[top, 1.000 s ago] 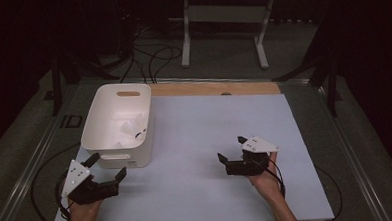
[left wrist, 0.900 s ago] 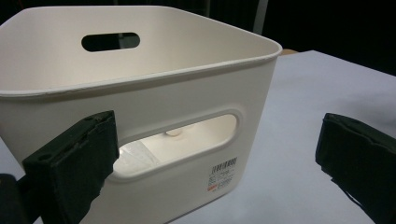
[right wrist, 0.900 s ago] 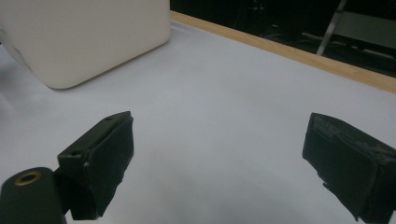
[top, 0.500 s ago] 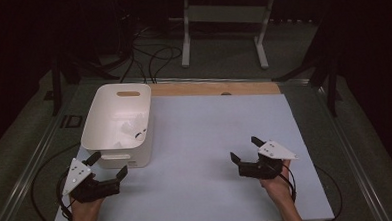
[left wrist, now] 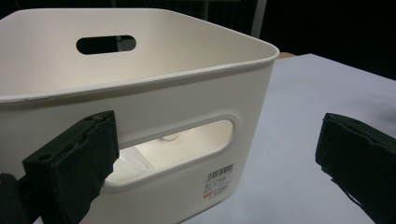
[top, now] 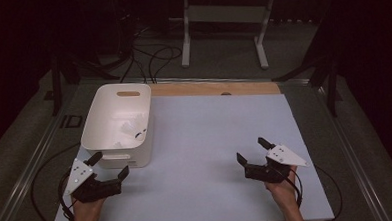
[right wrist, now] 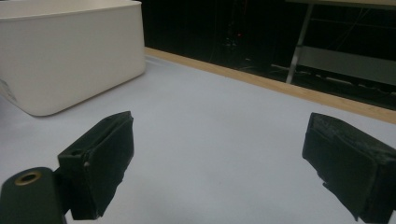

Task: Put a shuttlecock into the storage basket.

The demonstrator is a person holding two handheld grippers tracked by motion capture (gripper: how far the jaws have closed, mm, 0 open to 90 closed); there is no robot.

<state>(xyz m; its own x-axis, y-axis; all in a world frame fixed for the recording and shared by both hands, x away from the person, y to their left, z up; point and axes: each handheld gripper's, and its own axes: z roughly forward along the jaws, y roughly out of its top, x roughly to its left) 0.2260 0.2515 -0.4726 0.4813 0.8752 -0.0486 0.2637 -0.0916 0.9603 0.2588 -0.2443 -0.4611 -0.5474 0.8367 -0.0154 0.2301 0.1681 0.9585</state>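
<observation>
A white plastic bin (top: 100,125) with slot handles stands at the left of the white table (top: 210,140); pale crumpled items lie inside it. My left gripper (top: 109,165) rests open just in front of the bin's near wall, nothing between its jaws. In the left gripper view the bin (left wrist: 154,88) looms close, its handle slot showing the white contents, and my left gripper (left wrist: 224,154) is spread wide. My right gripper (top: 253,151) sits open over the bare table at the right front. In the right gripper view my right gripper (right wrist: 224,158) holds nothing and the bin (right wrist: 65,51) is far left.
A wooden strip (top: 213,88) runs along the table's far edge. Beyond it stands a white metal stand (top: 225,24) with cables on the dark floor. Metal rails border the table on both sides. Cables trail from both grippers off the front edge.
My right gripper has slid right and toward the front edge of the table. The left gripper has barely shifted. Both stay open.
</observation>
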